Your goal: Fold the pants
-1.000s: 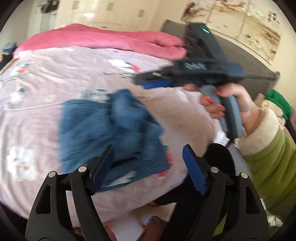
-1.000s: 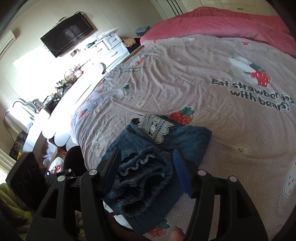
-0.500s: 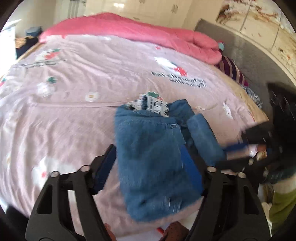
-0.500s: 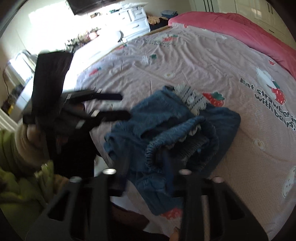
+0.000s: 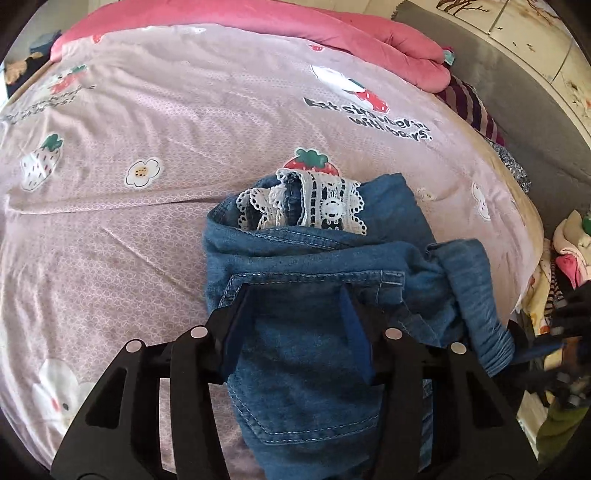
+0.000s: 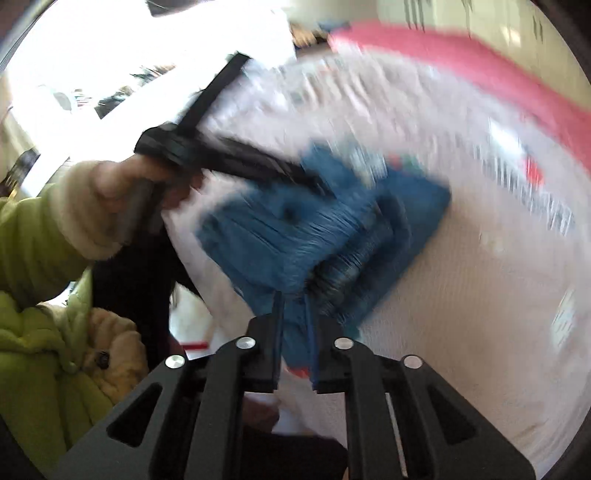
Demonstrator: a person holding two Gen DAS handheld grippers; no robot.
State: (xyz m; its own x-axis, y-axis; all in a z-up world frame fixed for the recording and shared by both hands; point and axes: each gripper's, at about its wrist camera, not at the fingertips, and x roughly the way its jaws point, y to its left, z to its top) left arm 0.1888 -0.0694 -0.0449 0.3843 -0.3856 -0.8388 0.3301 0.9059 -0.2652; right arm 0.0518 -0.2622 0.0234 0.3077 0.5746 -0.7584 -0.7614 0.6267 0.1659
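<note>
Blue denim pants (image 5: 314,325) with white lace trim (image 5: 317,206) lie bunched near the front edge of a pink strawberry-print bed (image 5: 184,110). My left gripper (image 5: 295,295) is open, its jaws spread over the pants' back pocket. In the blurred right wrist view the pants (image 6: 295,229) lie just ahead, and my right gripper (image 6: 293,299) is nearly closed, pinching the near denim edge. The left gripper and the hand that holds it (image 6: 236,162) show there too, at the pants' left side.
A pink duvet (image 5: 295,33) lies along the far side of the bed. A grey headboard (image 5: 524,110) and striped cloth (image 5: 469,107) stand to the right. A pile of clothes (image 5: 565,258) sits off the bed's right edge. A green sleeve (image 6: 44,277) shows at left.
My left gripper has come in over the pants, jaws around the pocket. My right gripper has swung fast toward the pants' near edge and closed on it; the view is blurred.
</note>
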